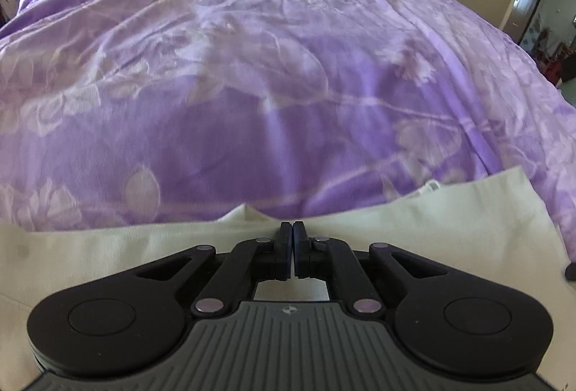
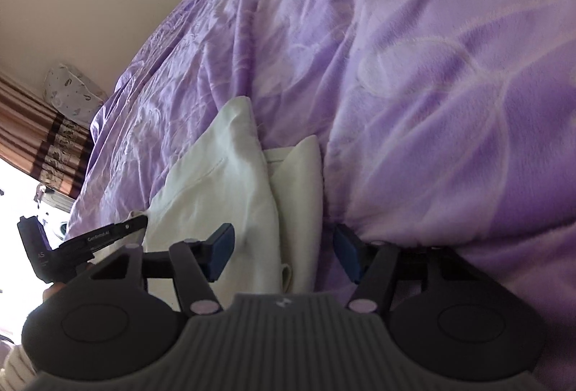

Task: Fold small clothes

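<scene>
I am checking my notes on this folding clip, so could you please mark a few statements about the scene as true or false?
1. The left gripper has its fingers closed together. True.
2. The right gripper is clamped fully shut. False: its fingers stand apart, with the white garment between them.
3. The garment lies on a purple bedspread. True.
4. The bedspread is plain, without pattern. False: it has a pale floral print.
5. The garment is black. False: it is white.

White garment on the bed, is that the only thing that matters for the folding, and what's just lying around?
Part of the job: white garment; left gripper; right gripper.
Just there: purple bedspread; patterned pillow; curtain.
</scene>
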`<state>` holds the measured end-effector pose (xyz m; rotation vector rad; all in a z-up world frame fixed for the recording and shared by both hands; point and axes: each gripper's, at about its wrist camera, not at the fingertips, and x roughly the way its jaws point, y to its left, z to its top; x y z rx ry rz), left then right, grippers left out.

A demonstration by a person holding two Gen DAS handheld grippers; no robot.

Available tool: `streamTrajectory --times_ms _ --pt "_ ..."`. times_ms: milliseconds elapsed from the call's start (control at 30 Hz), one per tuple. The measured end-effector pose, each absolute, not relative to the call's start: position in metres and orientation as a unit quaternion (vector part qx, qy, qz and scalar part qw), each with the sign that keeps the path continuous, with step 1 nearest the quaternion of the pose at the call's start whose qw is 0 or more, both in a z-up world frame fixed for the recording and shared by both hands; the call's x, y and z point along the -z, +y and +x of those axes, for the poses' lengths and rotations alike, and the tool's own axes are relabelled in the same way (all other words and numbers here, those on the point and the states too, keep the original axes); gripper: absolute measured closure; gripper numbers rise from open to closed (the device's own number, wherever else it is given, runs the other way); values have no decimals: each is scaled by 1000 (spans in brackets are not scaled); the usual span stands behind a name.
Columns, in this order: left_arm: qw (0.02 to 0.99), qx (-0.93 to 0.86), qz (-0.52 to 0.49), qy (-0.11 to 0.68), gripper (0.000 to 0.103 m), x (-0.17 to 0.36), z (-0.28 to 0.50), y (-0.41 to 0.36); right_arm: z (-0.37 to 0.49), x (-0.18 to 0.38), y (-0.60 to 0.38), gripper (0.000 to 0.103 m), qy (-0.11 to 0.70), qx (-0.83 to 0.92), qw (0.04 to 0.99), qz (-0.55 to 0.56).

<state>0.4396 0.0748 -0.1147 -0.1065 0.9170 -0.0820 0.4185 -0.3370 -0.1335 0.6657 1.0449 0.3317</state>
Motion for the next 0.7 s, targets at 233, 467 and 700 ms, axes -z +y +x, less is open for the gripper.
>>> streamTrajectory --times_ms 233,467,700 --pt "905 30 -16 425 88 84 421 66 425 141 -339 63 490 -174 787 331" --pt "907 11 -33 420 88 48 369 87 419 130 -337 93 470 -177 799 331" --pt "907 -20 -63 416 88 30 303 132 407 63 -302 95 449 -172 835 268"
